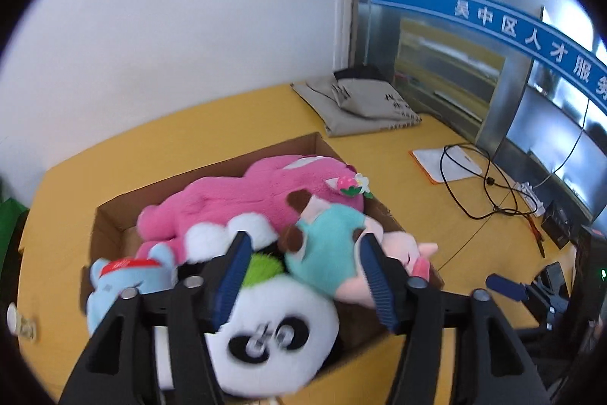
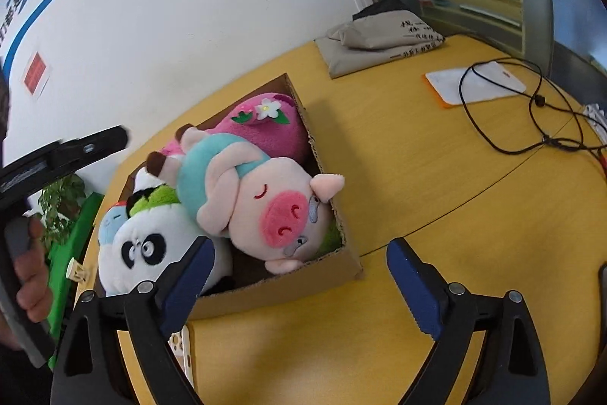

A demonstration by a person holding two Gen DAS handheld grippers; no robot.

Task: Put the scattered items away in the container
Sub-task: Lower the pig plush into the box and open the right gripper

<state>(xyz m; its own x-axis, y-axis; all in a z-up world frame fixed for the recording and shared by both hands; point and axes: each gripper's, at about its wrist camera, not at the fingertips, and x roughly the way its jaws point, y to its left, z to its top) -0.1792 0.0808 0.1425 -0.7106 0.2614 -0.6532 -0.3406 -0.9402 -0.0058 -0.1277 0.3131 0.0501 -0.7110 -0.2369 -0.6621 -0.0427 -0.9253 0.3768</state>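
Observation:
A cardboard box (image 2: 292,285) on the yellow table holds several plush toys: a pink bear (image 1: 242,196), a pig in a teal shirt (image 2: 265,204), a panda (image 1: 273,333) and a small blue toy (image 1: 114,287). The box also shows in the left wrist view (image 1: 114,219), as does the pig (image 1: 330,253). My left gripper (image 1: 303,249) is open and empty just above the panda and pig. My right gripper (image 2: 299,253) is open and empty over the box's near right corner, just in front of the pig. The panda (image 2: 151,249) lies left of the pig.
A folded grey bag (image 1: 360,105) lies at the table's far edge. A white pad on an orange sheet (image 2: 474,86) and a looped black cable (image 2: 531,116) lie to the right. A phone case (image 2: 182,352) lies in front of the box. A green plant (image 2: 60,204) stands on the left.

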